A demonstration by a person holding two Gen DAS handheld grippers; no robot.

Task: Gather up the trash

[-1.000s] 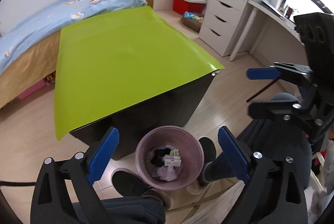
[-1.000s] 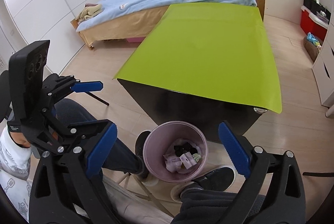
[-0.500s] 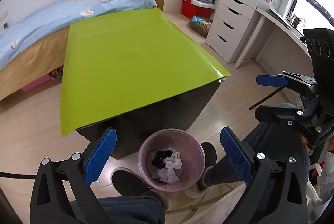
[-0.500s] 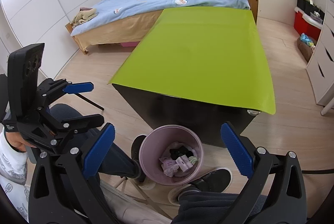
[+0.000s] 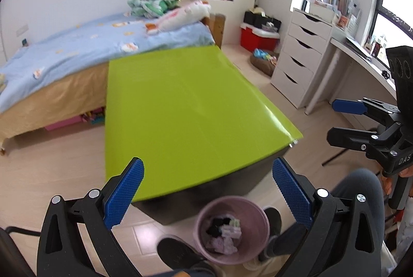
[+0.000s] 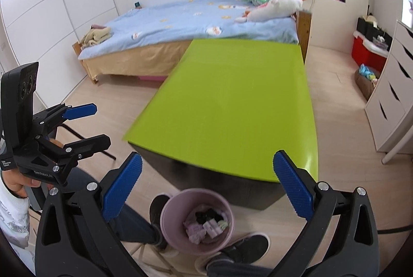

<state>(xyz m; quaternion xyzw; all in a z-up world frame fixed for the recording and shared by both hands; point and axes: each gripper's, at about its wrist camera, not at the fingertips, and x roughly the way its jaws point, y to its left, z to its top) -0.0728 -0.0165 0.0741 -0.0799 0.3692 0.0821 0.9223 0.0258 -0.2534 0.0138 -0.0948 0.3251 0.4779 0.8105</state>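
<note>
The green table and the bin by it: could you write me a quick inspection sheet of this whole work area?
Surface: green table top, nothing seen on it.
Job's things: pink bin on the floor between two shoes, holding crumpled trash.
Clutter: nothing seen near the table.
Claws: left claw open, holds nothing; right claw open, holds nothing.
Cables: thin dark cable on the floor.
Surroundings: bed with soft toys, white drawers, red box.
</note>
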